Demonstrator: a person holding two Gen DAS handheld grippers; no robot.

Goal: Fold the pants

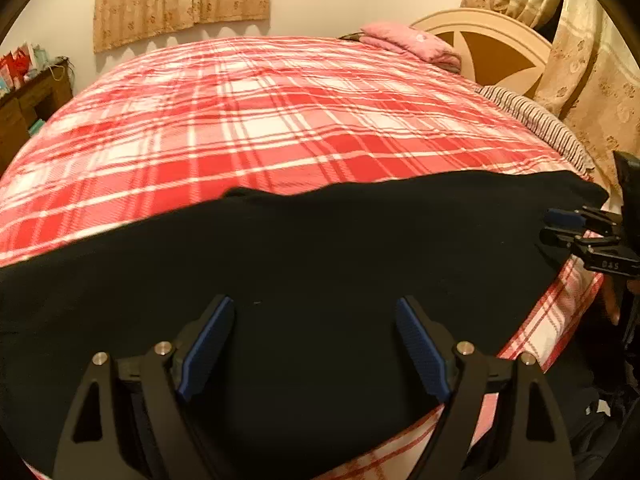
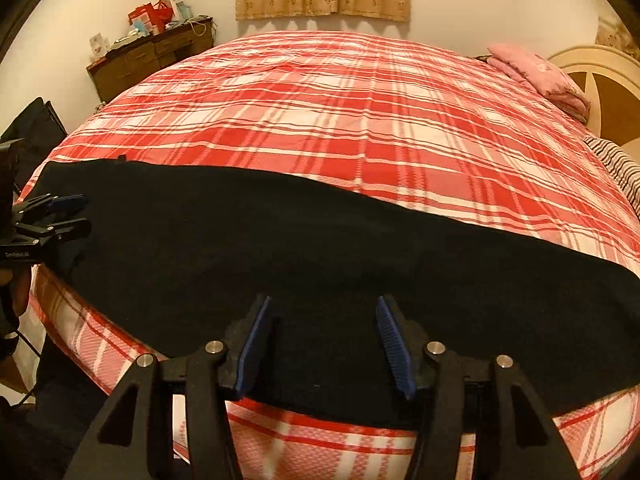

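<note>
Black pants lie lengthwise along bed edge, w/ left claw & right claw both open just above.

Plaid bed carries black pants, pink pillow

Little readable text. In the left wrist view, the right gripper at the far right edge has small pale characters on its black body, roughly "D&S" or similar, too blurred to confirm. In the right wrist view, the left gripper at the far left edge carries a small white printed word on its black body, beginning with something like "Gen", rest illegible. A white card on the wooden dresser shows a reddish mark, unreadable. Red gift bags on the same dresser: no legible print.
</note>
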